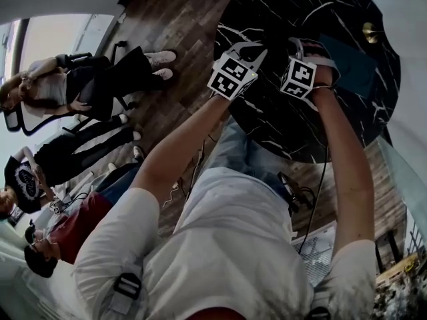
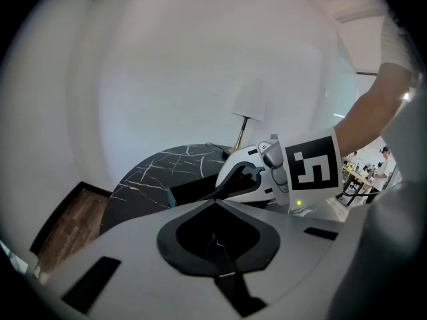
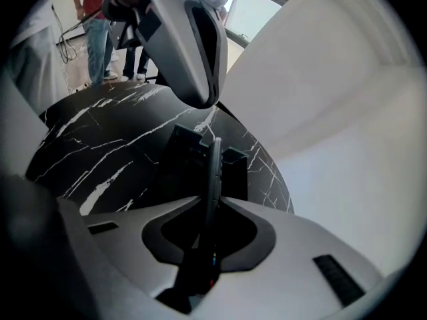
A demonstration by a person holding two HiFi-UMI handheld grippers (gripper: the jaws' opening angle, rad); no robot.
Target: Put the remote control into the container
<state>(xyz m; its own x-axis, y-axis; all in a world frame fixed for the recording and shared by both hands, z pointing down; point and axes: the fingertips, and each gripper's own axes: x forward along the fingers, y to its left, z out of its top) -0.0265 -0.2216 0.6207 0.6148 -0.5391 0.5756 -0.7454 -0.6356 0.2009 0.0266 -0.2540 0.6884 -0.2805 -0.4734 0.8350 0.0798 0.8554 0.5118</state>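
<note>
We see the right gripper (image 3: pixel 211 204) clamped on the remote control (image 3: pixel 213 169). Its jaws pinch the lower end, and the slim black remote stands edge-on, pointing to 12 o'clock in the right gripper view. The far tip overlaps the container (image 3: pixel 187 153), a dark open box with dividers on the black marble table (image 3: pixel 100 152). We cannot tell whether the tip touches the box or hangs above it. The remote is not inside yet.

The left gripper (image 2: pixel 215 204) has its jaws pressed together with nothing between them. In the right gripper view it hangs at 12 o'clock over the remote, tips pointing down at the table.

In the head view both grippers are held side by side over the table, the left one at 9 o'clock of the right one and near it. The container shows there as a teal-edged box at about 3 o'clock of the right gripper, just beside it.

In the left gripper view a lamp (image 2: pixel 248 102) with a white shade stands at the table's far edge, at 12 o'clock of the container. In the head view seated people (image 1: pixel 60 85) are at 9 o'clock on the wooden floor (image 1: pixel 180 19), well apart from the table.
</note>
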